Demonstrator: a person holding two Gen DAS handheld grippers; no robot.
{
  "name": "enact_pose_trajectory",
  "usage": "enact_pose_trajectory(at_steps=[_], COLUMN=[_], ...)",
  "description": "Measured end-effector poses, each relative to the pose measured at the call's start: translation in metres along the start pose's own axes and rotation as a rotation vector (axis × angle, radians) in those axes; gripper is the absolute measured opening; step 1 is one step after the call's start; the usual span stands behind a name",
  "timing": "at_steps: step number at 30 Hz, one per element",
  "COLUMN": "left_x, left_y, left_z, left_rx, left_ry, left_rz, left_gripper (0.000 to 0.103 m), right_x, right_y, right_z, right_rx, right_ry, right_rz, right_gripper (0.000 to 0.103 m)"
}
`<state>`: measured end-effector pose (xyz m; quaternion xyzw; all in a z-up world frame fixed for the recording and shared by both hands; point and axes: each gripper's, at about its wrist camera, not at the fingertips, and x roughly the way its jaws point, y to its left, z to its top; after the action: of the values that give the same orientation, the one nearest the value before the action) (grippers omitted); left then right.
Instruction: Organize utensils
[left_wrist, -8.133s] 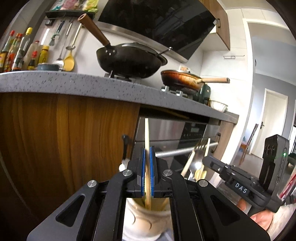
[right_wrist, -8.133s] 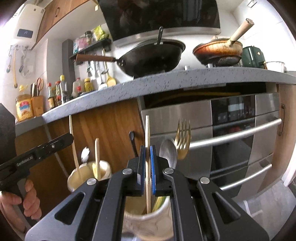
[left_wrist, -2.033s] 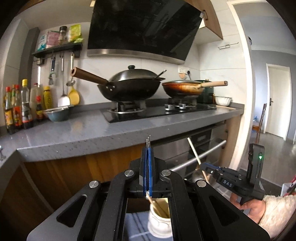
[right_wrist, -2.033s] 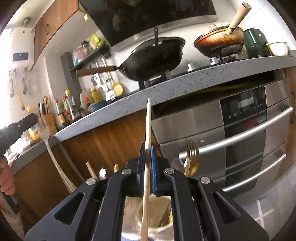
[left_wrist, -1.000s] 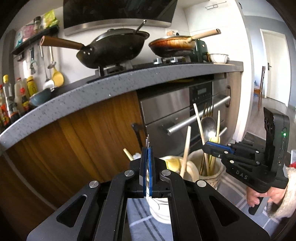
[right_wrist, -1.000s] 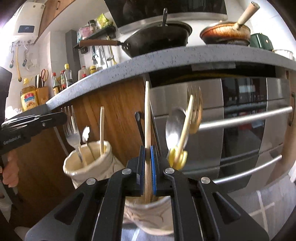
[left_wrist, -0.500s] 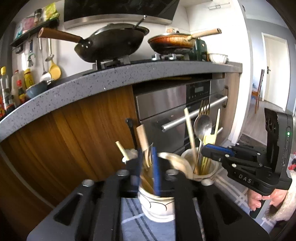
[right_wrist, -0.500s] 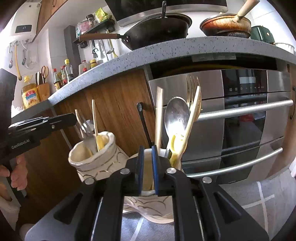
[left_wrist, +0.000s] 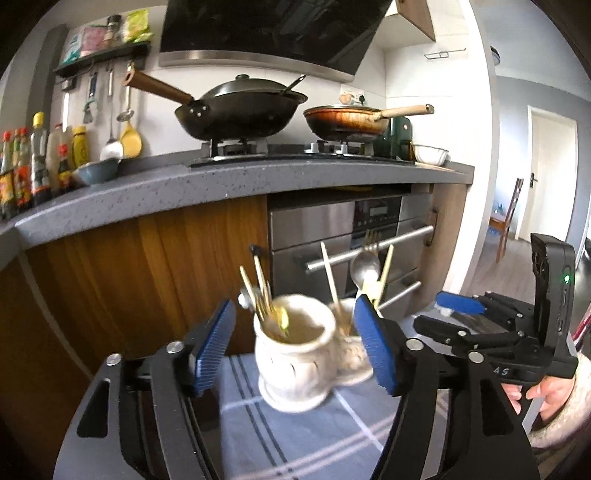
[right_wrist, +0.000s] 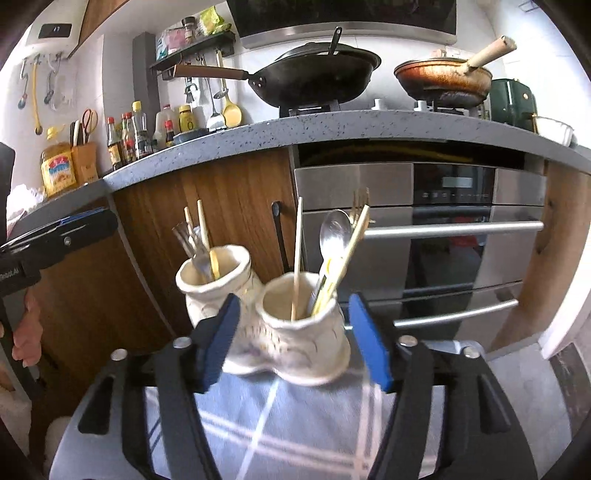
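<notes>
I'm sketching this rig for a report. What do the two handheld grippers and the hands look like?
Both the left gripper and right gripper are black, with ribbed blue pads and silver pivot bolts. The right's body bears a green light and white lettering. A fuzzy cream sleeve covers that wrist.

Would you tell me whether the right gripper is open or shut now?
Open: the right gripper has its blue pads spread wide either side of the cream holder, gripping nothing.

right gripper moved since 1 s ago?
Yes. The right gripper has released its chopstick, opened, and backed away: the holder now sits farther off against the oven.
</notes>
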<state>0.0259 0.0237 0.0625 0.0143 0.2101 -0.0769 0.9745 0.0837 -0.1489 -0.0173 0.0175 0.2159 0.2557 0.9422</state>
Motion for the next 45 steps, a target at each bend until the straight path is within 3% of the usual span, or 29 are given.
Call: enact_pose_trajectory(at_steps=[5,10,17,24,45], left_x=[-0.017,-0.029,-0.029,-0.036,-0.038], left_y=[-0.014,-0.024,-0.034,-0.035,-0.045], left_z=[-0.022,-0.040,-0.071,-0.083,-0.092], left_rx=[-0.017,-0.054,-0.052,-0.101,-0.080], left_ry=[0.029,0.035,0.033,0.033,0.038], left_rz=[0.009,0.042,0.206,0.226,0.251], left_gripper=[0.080,0.092,0.094,0.097,0.097], right_x=[-0.024,-0.045,-0.053,-0.065,-0.074], right_y=[0.001,-0.001,0.000,0.009,0.019], right_z=[-0.012,-0.023,-0.040,-0.052,-0.059], right_rx=[0.001,0.017,0.041,0.015,-0.011], right_ry=[0.043,0.023,0.001,-0.019,-0.019], right_rz=[-0.003,-0.026,-0.074,-0.101,-0.099], right_gripper=[0.081,0.097,0.097,0.097,0.097])
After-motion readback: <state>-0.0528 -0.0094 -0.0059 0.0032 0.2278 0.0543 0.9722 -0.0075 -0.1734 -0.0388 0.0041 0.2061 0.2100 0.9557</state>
